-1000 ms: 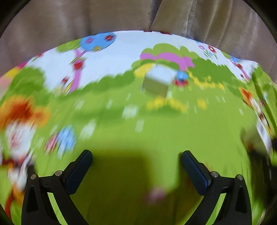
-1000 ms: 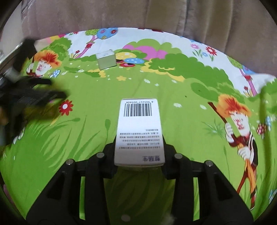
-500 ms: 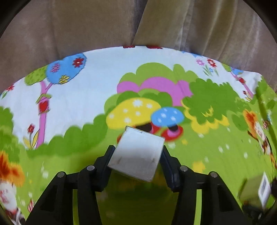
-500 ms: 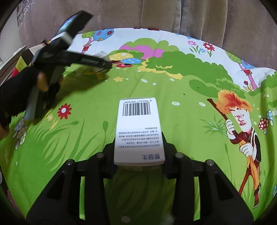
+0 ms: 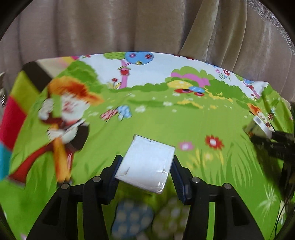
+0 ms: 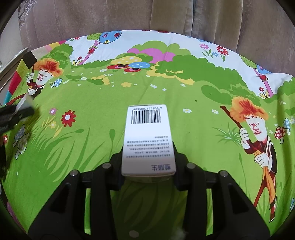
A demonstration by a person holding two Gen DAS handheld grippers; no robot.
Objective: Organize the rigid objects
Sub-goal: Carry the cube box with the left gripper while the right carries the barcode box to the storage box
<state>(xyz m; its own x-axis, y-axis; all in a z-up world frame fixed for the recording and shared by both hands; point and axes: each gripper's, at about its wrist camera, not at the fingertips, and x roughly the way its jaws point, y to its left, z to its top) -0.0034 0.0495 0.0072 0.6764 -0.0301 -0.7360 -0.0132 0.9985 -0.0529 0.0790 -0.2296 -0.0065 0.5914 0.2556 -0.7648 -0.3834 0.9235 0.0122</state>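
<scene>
Left gripper (image 5: 146,167) clamped on a plain white box (image 5: 146,164), jaws having just closed onto it; box sits tilted between the pads, raised off the cartoon-print cloth (image 5: 184,127). Cloth under it is motion-blurred in the left wrist view. Right gripper (image 6: 148,157) clenched on a white carton with barcode (image 6: 147,140), barcode end pointing away from the camera, printed text toward the jaws, held above the green part of the cloth. Same carton shows at the right edge of the left wrist view, and the left gripper shows at the left edge of the right wrist view. Beige curtain (image 6: 166,16) hangs behind the cloth's far edge.
</scene>
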